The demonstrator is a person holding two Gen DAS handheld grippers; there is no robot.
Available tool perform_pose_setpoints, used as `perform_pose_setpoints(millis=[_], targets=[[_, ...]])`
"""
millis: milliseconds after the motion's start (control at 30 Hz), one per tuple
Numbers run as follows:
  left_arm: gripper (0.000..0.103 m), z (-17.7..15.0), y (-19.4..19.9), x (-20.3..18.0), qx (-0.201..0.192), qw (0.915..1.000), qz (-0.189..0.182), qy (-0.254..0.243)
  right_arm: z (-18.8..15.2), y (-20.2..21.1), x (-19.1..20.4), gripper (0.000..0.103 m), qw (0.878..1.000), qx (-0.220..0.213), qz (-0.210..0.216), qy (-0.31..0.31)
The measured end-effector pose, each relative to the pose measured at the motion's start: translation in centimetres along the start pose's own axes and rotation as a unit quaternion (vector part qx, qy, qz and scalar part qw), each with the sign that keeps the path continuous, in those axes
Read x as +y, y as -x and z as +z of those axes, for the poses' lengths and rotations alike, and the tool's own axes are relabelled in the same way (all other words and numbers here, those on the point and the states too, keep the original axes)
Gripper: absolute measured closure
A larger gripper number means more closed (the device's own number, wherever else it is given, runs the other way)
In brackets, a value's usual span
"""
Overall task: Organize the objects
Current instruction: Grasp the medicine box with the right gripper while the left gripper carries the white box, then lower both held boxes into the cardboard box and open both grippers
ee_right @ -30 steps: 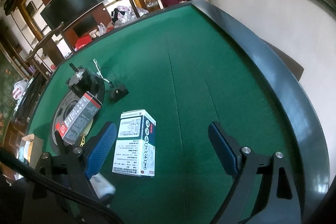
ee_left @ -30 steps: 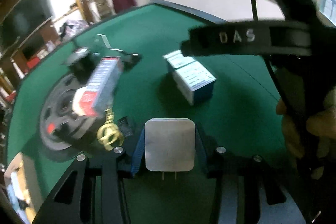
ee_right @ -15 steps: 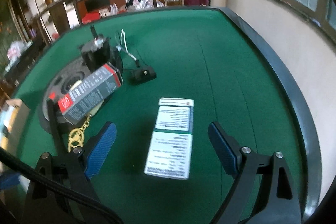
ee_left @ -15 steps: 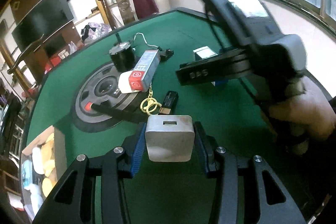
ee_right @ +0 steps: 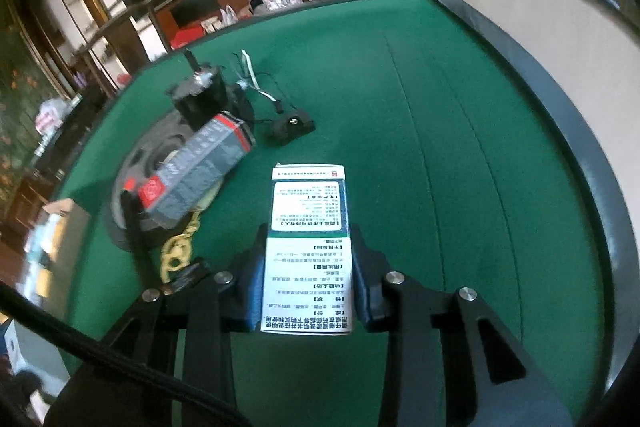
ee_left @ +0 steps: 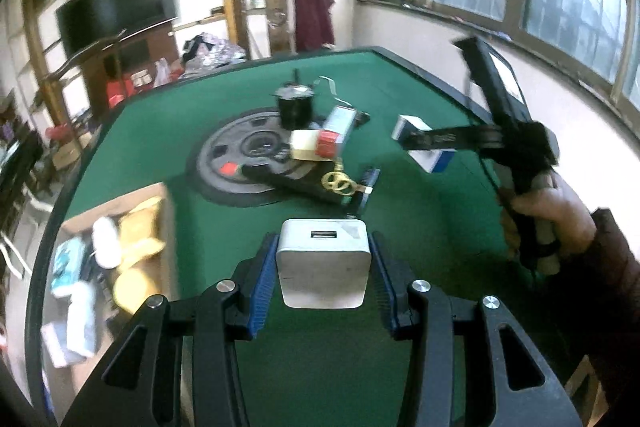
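1. Left wrist view: left gripper [ee_left: 322,269] is clamped on a silver-white square USB charger block [ee_left: 322,265], its blue pads pressed on both sides. A cardboard box of sorted bits [ee_left: 116,267] sits at nine o'clock on the green felt table [ee_left: 420,219]; the dark round centre disc [ee_left: 248,159] with its clutter lies at twelve. At two o'clock the person's hand [ee_left: 552,223] holds the right gripper down over the carton.
2. Right wrist view: right gripper [ee_right: 308,279] has its jaws closing on a white-and-teal printed medicine carton [ee_right: 308,247], which lies flat on the felt between the pads, running toward twelve. A grey-and-red box [ee_right: 192,175] leans at ten o'clock, a gold keychain [ee_right: 178,251] at nine.
3. Doing it well, I judge: keep the pads square on the carton's long sides and squeeze lightly so it doesn't crush.
4. Against a second ago, the right jaws stood wide with the carton angled ahead; the charger's grip is unchanged.
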State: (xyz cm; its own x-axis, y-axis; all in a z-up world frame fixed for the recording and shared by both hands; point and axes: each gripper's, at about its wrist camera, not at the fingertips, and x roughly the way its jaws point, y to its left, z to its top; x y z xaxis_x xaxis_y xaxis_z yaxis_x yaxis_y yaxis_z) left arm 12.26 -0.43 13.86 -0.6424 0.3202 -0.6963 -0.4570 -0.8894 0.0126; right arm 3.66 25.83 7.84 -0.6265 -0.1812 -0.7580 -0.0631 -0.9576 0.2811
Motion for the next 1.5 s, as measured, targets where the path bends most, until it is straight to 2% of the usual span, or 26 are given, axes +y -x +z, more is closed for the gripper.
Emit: perform_pose_setpoints(millis=[233,467,667,833,967,1267,1500], targets=[[0.064,-1.6,3.6,5.1,-0.029,0.9984,0.03,0.039,-1.9,3.1,3.0,0.071,0.998,-0.012,0.068,0.0],[0.064,-4.0,5.9,10.6,-0.042,0.9928,0.074,0.084,-3.2,5.6,10.3,0.071,0.991,-0.019,0.119,0.058],[0.064,-6.3,6.6,14.9,-0.034,0.9873,0.1,0.119,-4.5,6.6,16.8,0.071,0.979,-0.012,0.174,0.104],[0.064,-8.1,6.7,17.4,-0.022,0.9841,0.112,0.137,-5.9,5.6,21.5,0.071,0.967,0.015,0.218,0.129],[0.064,-9.6,6.1,19.6,-0.001,0.9809,0.118,0.155,-7.4,3.6,24.8,0.071,0.96,0.04,0.232,0.15],[0.064,-11.5,3.6,22.7,0.052,0.9743,0.113,0.188,-11.3,-0.2,30.0,0.07,0.942,0.104,0.255,0.19],[0.064,-12.4,2.3,24.1,0.07,0.9708,0.114,0.199,-13.6,-2.4,33.2,0.07,0.931,0.139,0.257,0.216]])
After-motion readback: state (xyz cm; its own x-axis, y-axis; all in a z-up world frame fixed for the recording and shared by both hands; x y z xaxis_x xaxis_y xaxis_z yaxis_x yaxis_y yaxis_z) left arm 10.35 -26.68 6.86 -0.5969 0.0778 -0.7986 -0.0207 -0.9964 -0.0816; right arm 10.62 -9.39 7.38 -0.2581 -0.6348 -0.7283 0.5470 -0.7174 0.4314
